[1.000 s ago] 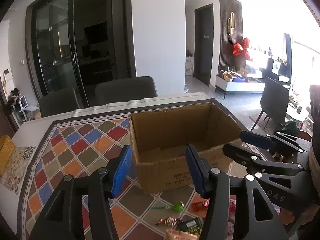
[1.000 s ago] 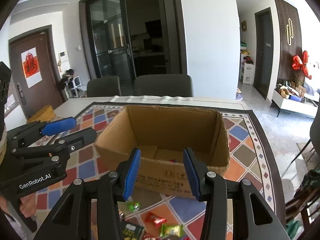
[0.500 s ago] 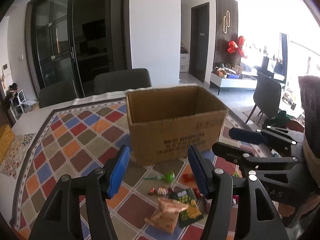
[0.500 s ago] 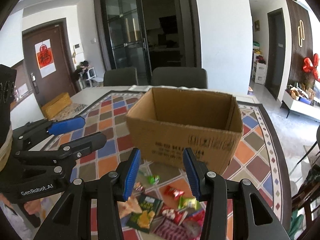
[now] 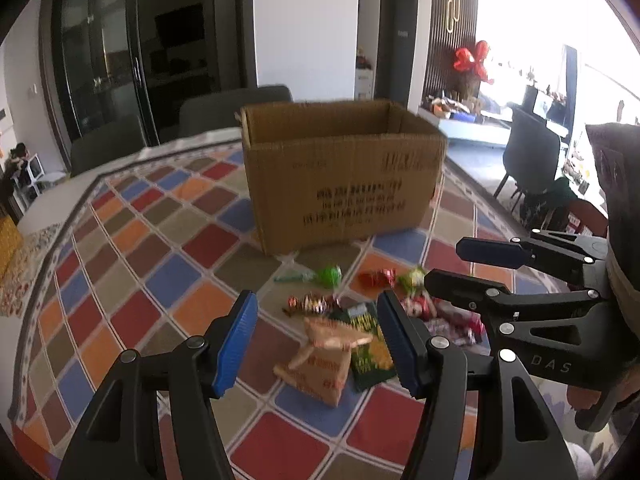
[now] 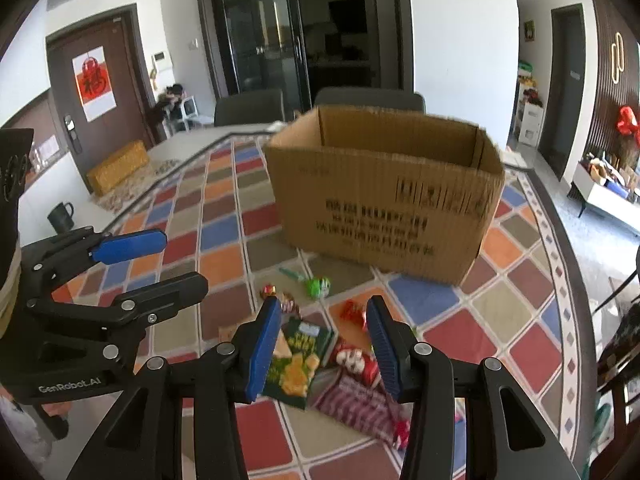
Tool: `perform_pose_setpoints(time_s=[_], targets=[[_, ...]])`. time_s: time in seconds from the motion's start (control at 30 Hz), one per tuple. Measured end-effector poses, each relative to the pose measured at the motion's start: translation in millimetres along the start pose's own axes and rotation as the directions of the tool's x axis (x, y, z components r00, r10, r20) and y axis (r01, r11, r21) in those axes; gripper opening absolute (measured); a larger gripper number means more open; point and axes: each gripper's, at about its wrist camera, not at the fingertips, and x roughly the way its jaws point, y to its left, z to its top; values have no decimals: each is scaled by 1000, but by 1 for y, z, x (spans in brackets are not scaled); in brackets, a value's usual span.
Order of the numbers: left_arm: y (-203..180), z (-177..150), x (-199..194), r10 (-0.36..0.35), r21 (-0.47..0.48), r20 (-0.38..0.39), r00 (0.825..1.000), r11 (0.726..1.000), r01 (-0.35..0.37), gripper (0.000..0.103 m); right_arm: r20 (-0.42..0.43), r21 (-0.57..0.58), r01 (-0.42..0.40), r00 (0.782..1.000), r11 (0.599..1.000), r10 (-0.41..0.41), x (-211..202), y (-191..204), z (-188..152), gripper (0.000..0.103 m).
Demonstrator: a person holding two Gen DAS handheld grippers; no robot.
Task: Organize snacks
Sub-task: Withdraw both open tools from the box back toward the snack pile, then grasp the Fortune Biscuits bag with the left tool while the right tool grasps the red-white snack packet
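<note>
An open cardboard box (image 5: 340,176) stands on the checkered tablecloth; it also shows in the right wrist view (image 6: 384,196). A pile of snacks lies in front of it: a tan packet (image 5: 324,356), a green chip bag (image 6: 298,360), a green lollipop (image 5: 326,274), red candies (image 5: 376,276) and a striped packet (image 6: 356,404). My left gripper (image 5: 318,340) is open and empty above the tan packet. My right gripper (image 6: 322,344) is open and empty above the green bag.
Dark chairs (image 5: 236,108) stand behind the table. A black mug (image 6: 61,216) and a yellow box (image 6: 116,166) sit at the table's left side. The table's right edge (image 6: 568,280) drops to the floor.
Both grippers have pulled back from above the box and dropped lower; the snack pile in front of the box has come into full view beneath them. Both stay open.
</note>
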Motion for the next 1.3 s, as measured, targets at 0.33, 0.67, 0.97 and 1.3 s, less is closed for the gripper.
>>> perform_pose_setpoints(time_s=[0.33, 0.67, 0.97, 1.3], targets=[[-1, -25, 27, -28, -8, -110, 994, 1000, 27, 61, -124, -4, -8, 992, 1000, 7, 25, -2, -24, 45], [-1, -33, 55, -38, -7, -188, 981, 999, 37, 61, -204, -33, 24, 979, 999, -30, 47, -9, -32, 45], [1, -35, 77, -37, -16, -235, 971, 999, 34, 61, -270, -73, 45, 961, 996, -63, 73, -16, -34, 45], [4, -33, 93, -57, -35, -263, 963, 998, 50, 61, -305, -124, 14, 951, 992, -51, 92, -16, -29, 45]])
